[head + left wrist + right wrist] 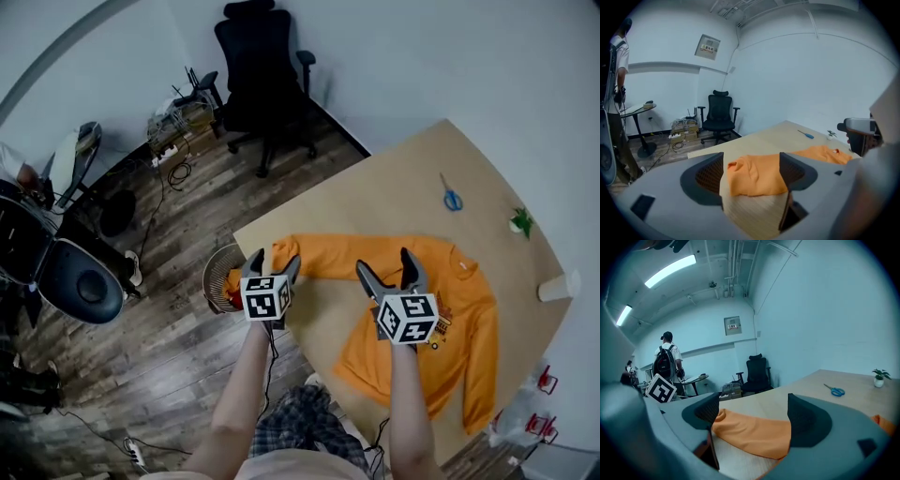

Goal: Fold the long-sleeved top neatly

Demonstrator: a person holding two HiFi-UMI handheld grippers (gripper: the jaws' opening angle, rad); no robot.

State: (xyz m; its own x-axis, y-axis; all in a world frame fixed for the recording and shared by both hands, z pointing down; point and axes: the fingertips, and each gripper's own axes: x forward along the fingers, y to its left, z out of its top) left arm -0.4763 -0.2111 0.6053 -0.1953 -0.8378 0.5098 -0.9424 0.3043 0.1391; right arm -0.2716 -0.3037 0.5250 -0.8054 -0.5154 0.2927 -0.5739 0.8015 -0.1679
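Left of the orange long-sleeved top (469, 314), dark wood-plank flooring (178, 309) runs back to pale walls, with a black high-backed office chair (262, 80) standing beyond the top's far side. A round wire basket (221, 277) sits on the floor just beside the cuff end of the top.

The top lies spread flat on a tan table (394, 178) with a smooth, matte, cardboard-like face, and its soft knit shows gentle wrinkles. One sleeve stretches out leftward to the table's edge, the other lies along the body on the right.

Over the left sleeve's cuff end hovers the left gripper (274, 262), on a bare forearm that reaches in from below; it tips downward. Its dark, mesh-textured jaws stand wide apart, and the left gripper view shows the folded cuff of the top (750, 180) lying on the table (764, 140) beyond them, unpinched.

Just right of it, over the same sleeve nearer the body, the right gripper (386, 267) is held nearly level. Its jaws are likewise spread, with the top (754, 434) on the table (811, 390) ahead of them and nothing clamped.

Beyond the top, to the right, lie blue-handled scissors (452, 199), and further right a small green plant (521, 222).
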